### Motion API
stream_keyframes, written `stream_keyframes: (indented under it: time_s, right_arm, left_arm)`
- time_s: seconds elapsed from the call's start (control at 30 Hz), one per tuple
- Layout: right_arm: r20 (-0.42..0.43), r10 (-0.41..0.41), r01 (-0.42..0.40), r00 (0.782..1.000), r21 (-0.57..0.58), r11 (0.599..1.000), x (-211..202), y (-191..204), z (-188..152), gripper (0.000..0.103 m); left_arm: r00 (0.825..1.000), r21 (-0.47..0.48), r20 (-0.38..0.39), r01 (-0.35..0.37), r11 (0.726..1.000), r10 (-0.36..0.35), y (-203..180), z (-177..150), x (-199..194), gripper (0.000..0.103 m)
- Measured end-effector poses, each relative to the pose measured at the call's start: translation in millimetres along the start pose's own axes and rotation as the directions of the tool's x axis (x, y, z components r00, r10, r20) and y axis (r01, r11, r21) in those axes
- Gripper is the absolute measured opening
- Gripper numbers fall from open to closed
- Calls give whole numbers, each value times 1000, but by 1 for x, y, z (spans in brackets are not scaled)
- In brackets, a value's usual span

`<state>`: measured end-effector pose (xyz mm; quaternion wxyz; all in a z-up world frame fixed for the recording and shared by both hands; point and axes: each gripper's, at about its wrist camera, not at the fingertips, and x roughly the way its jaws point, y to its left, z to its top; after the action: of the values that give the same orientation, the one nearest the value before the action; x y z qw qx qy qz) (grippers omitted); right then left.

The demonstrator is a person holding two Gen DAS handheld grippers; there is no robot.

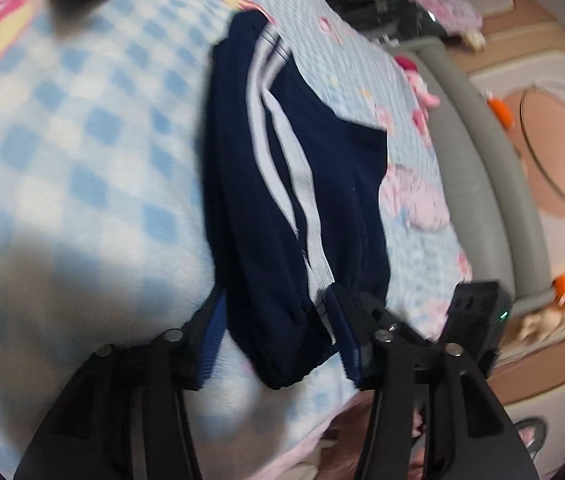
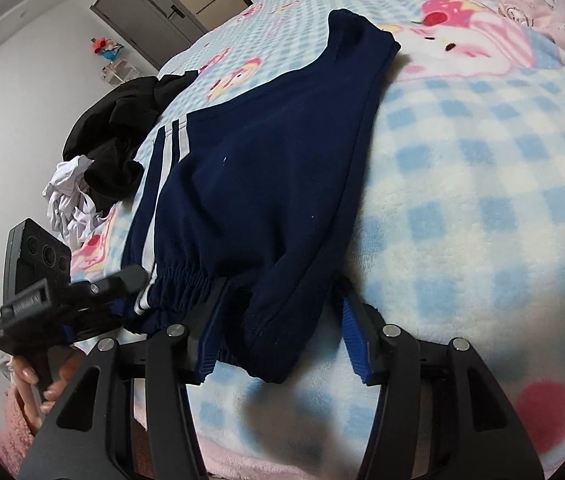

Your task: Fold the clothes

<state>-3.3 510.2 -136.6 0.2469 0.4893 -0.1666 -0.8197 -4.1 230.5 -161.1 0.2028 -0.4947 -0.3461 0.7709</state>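
Note:
A navy garment [image 1: 282, 180] with white side stripes lies folded on the blue checked blanket [image 1: 82, 140], its gathered waistband toward me. My left gripper [image 1: 278, 344] stands open, and the striped end of the waistband lies between its blue-padded fingers [image 1: 212, 344]. In the right wrist view the same garment [image 2: 262, 160] stretches away from me. My right gripper [image 2: 282, 336] is open too, with the plain corner of the waistband between its fingers [image 2: 354, 336]. The left gripper [image 2: 122, 284] shows there at the garment's left, held by a hand [image 2: 38, 380].
A heap of black clothes [image 2: 114, 140] and white clothes [image 2: 70, 192] lies at the bed's left edge. The grey bed frame [image 1: 470, 160] borders a patterned floor mat [image 1: 542, 140]. A pink pillow [image 2: 542, 4] sits far right, a grey cabinet [image 2: 150, 12] behind.

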Motion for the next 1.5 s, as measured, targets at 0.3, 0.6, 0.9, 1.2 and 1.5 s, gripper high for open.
stream_keyframes:
  time_s: [0.3, 0.6, 0.9, 1.2, 1.5]
  right_arm:
    - [-2, 19, -19, 1000, 11, 1000, 2, 2, 0, 39]
    - [32, 19, -17, 999, -58, 998, -15, 23, 0, 27]
    - [-14, 54, -54, 998, -30, 998, -36, 15, -23, 28]
    - [69, -86, 89, 994, -43, 995, -52, 18, -15, 41]
    - [204, -252, 293, 946, -204, 934, -42, 41, 35, 46]
  left_arm:
    - [996, -45, -55, 66, 997, -68, 9, 1, -2, 56]
    - [997, 70, 54, -61, 996, 58, -19, -8, -27, 21]
    - [999, 69, 13, -41, 997, 41, -20, -34, -44, 34]
    - [959, 162, 206, -229, 960, 194, -41, -25, -63, 46]
    - [926, 402, 266, -358, 843, 267, -92, 14, -33, 47]
